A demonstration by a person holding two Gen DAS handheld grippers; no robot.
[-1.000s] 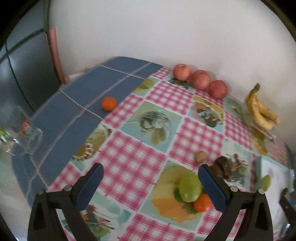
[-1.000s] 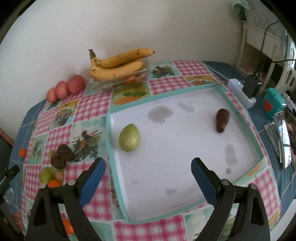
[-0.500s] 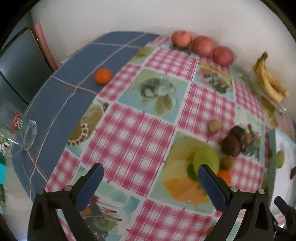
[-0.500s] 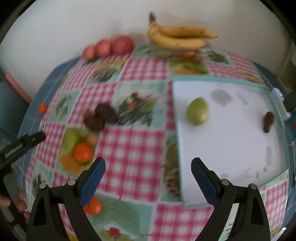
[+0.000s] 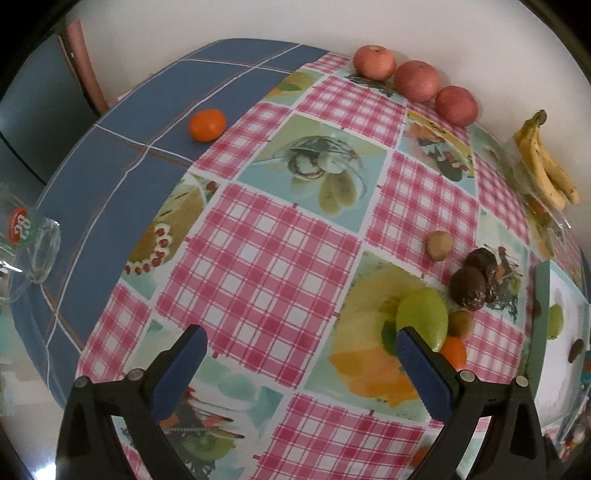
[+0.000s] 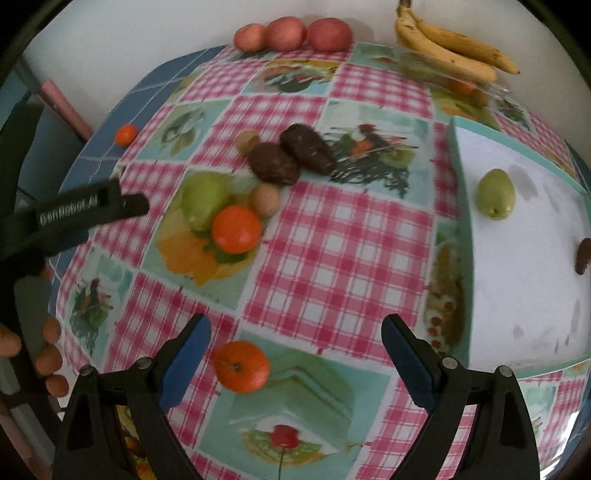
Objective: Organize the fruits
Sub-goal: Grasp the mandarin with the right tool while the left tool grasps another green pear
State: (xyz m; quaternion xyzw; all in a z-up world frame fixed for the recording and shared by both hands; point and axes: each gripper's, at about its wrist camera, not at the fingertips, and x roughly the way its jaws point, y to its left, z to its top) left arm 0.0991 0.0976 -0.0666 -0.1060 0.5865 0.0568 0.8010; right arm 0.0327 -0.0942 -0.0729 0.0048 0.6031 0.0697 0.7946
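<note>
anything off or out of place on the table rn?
Yes. One orange sits alone on the blue cloth near the far edge, away from the fruit cluster. A glass mug lies tipped on its side at the left edge. No spill visible.

A table under a checked fruit-print cloth carries three red apples, bananas, oranges, a green pear and a white tray.

Glossy oilcloth covers the table; the tray looks smooth and matt, the glass clear.
</note>
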